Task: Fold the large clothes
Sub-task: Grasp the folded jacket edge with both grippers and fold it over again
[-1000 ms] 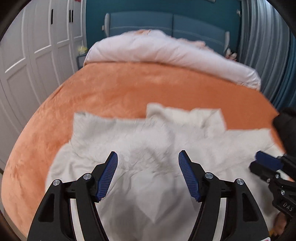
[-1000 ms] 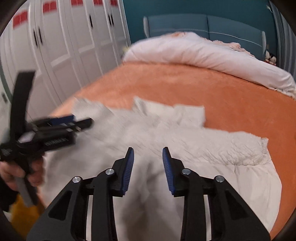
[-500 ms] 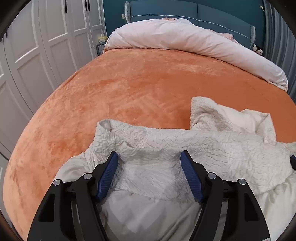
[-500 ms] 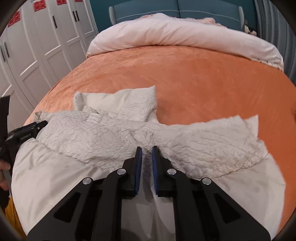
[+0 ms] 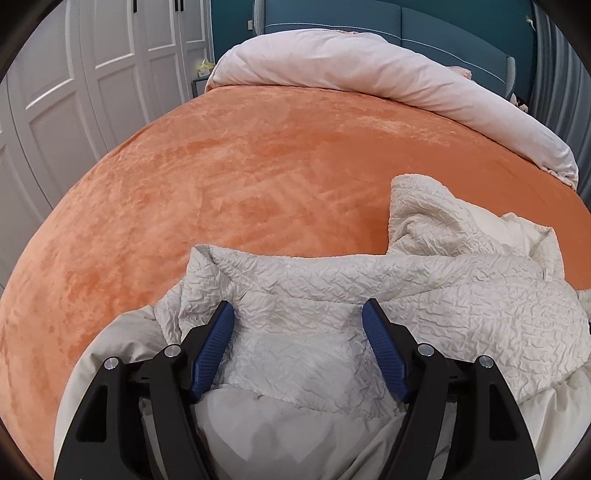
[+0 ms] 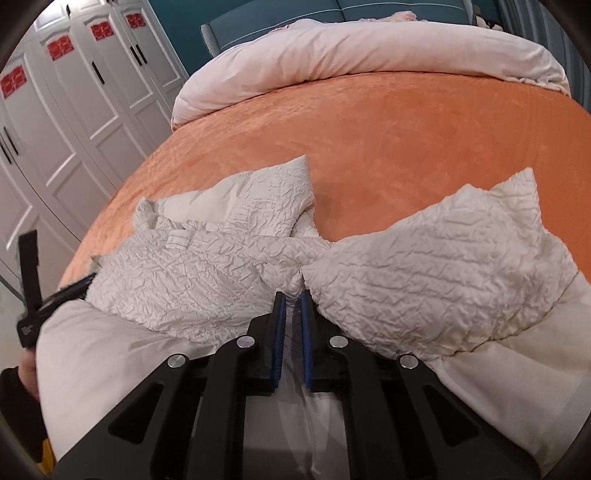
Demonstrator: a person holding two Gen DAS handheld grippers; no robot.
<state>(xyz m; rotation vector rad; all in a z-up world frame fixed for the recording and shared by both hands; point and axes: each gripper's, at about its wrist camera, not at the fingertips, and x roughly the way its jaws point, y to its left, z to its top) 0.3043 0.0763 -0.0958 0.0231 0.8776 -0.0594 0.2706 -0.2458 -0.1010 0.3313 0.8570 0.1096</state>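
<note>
Both hand-held grippers have dropped onto the crinkled cream padded jacket [image 6: 436,266] on the orange bed [image 5: 258,177]. Right hand-held gripper [image 6: 291,301] has just closed, pinching its fabric; left hand-held gripper [image 5: 298,314] stands spread, having just been opening.

Both wrist views look steeply down, close over the cream garment [image 5: 424,295], toward the headboard [image 6: 280,22].

Crinkled cream cloth garment [image 5: 424,295] on a plush, velvety orange bedspread [image 5: 258,177].

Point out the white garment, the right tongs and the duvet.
garment [image 6: 436,258], right wrist view, crinkled right flap
right tongs [image 6: 291,299], right wrist view, between the blue tips, shut on the garment
duvet [image 5: 354,70], left wrist view, middle of the roll
</note>
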